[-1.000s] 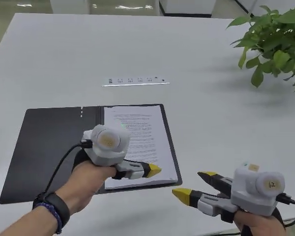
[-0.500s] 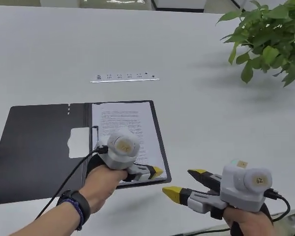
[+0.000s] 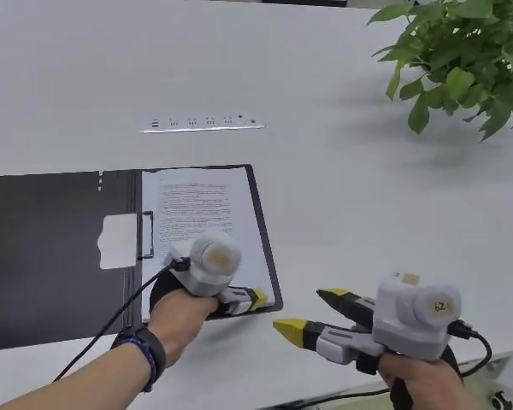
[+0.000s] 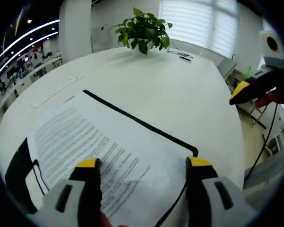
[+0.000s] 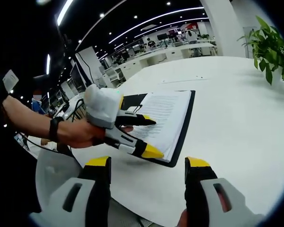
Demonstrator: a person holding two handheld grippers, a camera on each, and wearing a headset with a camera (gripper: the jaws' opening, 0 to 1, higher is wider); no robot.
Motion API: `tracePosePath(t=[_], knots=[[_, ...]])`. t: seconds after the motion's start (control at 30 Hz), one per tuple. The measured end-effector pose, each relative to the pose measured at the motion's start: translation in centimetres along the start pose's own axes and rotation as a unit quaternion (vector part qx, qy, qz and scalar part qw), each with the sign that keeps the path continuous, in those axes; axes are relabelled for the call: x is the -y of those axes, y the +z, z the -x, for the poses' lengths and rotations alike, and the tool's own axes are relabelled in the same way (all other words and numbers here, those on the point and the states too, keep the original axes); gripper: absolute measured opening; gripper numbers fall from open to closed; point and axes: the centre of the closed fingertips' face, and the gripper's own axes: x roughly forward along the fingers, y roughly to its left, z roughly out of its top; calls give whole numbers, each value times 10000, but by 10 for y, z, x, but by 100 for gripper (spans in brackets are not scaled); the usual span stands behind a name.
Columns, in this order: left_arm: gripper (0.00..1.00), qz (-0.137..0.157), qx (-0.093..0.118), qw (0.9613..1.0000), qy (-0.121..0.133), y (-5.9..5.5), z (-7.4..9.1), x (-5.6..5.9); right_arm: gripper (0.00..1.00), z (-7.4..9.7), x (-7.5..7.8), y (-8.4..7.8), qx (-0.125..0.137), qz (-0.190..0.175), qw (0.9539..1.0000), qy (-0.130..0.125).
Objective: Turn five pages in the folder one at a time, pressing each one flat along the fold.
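The folder [image 3: 43,256] lies open on the table [image 3: 376,205], with the printed page [image 3: 201,213] on its right half. The left gripper [image 4: 143,163] sits over the page's lower right corner, jaws wide apart (contact with the paper cannot be confirmed). The right gripper [image 3: 303,310] hovers above the table just right of the folder, jaws likewise spread wide.

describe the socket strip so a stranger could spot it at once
On the white table, find the open black folder. Beyond its far edge lies the socket strip, a thin pale bar with a row of small dark marks.
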Motion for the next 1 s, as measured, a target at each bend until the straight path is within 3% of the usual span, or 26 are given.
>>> tracePosePath(t=[0.07, 0.17, 0.37, 0.5, 0.63, 0.83, 1.0], knots=[[73, 221, 87, 9997, -62, 2, 1, 1, 62, -1, 2, 1, 17, -35, 10000, 9], [72, 134, 118, 9998, -76, 1, 2, 0, 61, -3, 3, 1, 12, -42, 10000, 21], [67, 281, 207, 9993, -159, 3, 5, -6, 60, -13, 7, 3, 16, -76, 9999, 84], [64, 326, 238, 9990, -172, 3, 5, -6, 58, -21, 12, 14, 254, -326, 9991, 126], [61, 489, 322, 9981, -164, 3, 7, -9, 56, -35, 22, 25, 458, -569, 9972, 132], [58, 550, 382, 9976, -173, 2, 9, -9, 51, -62, 31, 39, 568, -806, 9948, 235], [56, 640, 417, 9969, -197, 2, 11, -9, 48, -91, 37, 44, 609, -1196, 9903, 365]])
